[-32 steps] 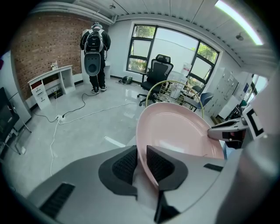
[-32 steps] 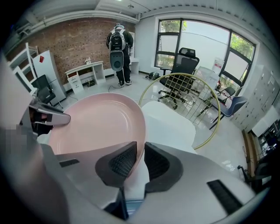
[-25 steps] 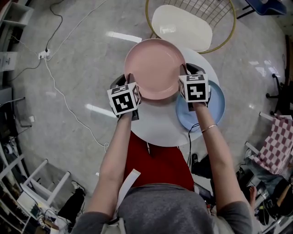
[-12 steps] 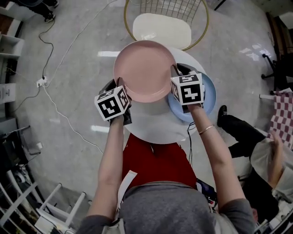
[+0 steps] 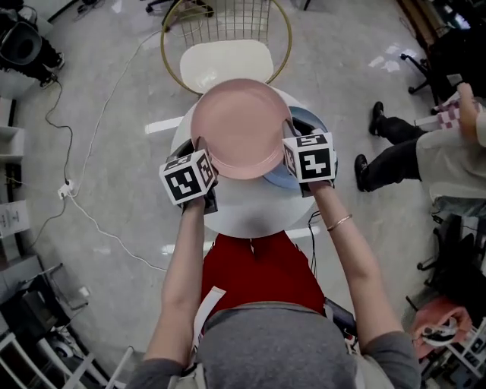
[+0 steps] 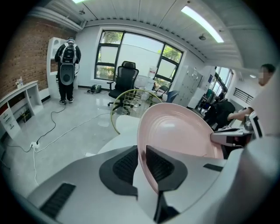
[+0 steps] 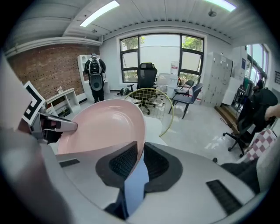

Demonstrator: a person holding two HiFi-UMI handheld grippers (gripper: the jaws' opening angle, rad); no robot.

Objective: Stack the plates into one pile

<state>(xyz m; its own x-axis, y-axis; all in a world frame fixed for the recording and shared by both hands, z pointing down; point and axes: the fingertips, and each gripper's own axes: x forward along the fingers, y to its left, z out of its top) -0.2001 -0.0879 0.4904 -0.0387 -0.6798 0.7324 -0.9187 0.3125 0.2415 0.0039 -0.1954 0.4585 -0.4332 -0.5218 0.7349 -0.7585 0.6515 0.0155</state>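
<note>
Pink plate (image 5: 240, 128) looks stiff, slick and breakable, so my left tongs (image 5: 205, 146) and right tongs (image 5: 291, 146) are clamped on its opposite rims.

Bright, even daylight comes from the windows (image 6: 131, 57) and the ceiling strip lights (image 7: 98, 13). White glare streaks lie on the glossy floor (image 5: 364, 91); the plate (image 6: 175, 131) shows a soft sheen. Both gripper views bulge fisheye-style, with black corners. Shadows are faint.

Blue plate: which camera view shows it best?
Head view: the blue plate lies on the white table, mostly under the pink plate. Right gripper view shows a sliver past its jaws; left gripper view, none.
</note>
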